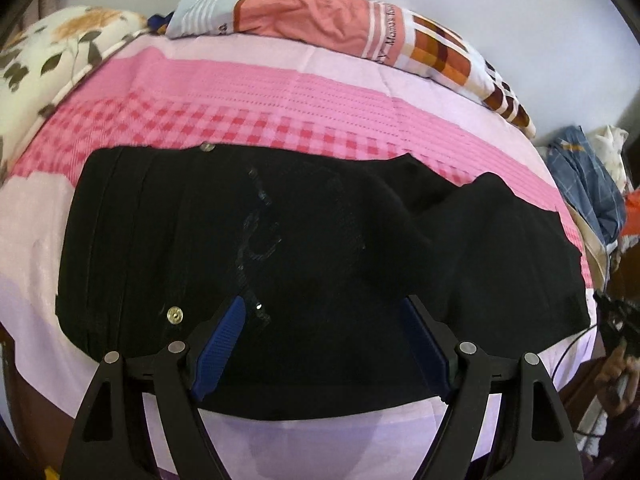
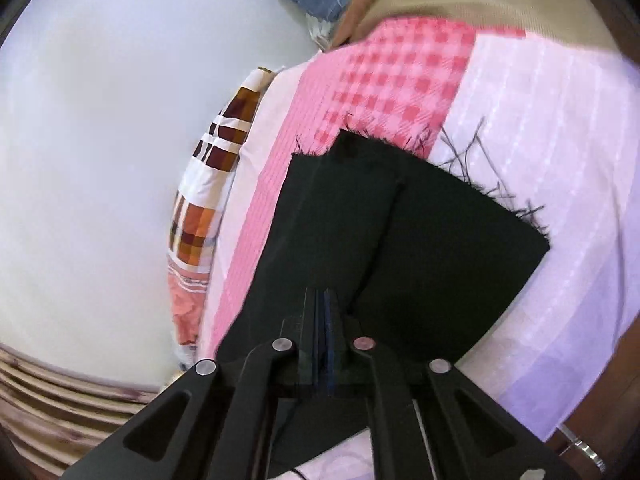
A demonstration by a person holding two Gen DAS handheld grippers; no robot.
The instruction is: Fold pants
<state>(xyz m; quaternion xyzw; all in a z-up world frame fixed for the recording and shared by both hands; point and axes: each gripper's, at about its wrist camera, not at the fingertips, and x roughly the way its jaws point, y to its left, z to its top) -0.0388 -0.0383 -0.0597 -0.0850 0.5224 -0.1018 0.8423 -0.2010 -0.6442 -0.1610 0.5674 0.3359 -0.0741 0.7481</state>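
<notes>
Left gripper (image 1: 322,344) nearest lens, fingers (image 1: 222,344) spread wide, holding nothing, hovering over near edge of black pants (image 1: 280,240). Pants lie flat across bed (image 1: 280,92) on pink checked sheet, waistband with metal snap (image 1: 175,315) at left. Right gripper (image 2: 323,320) fingers clenched on pants fabric; frayed hem (image 2: 472,176) beyond, resting on sheet. Pillows (image 1: 320,16) along far edge by wall.
</notes>
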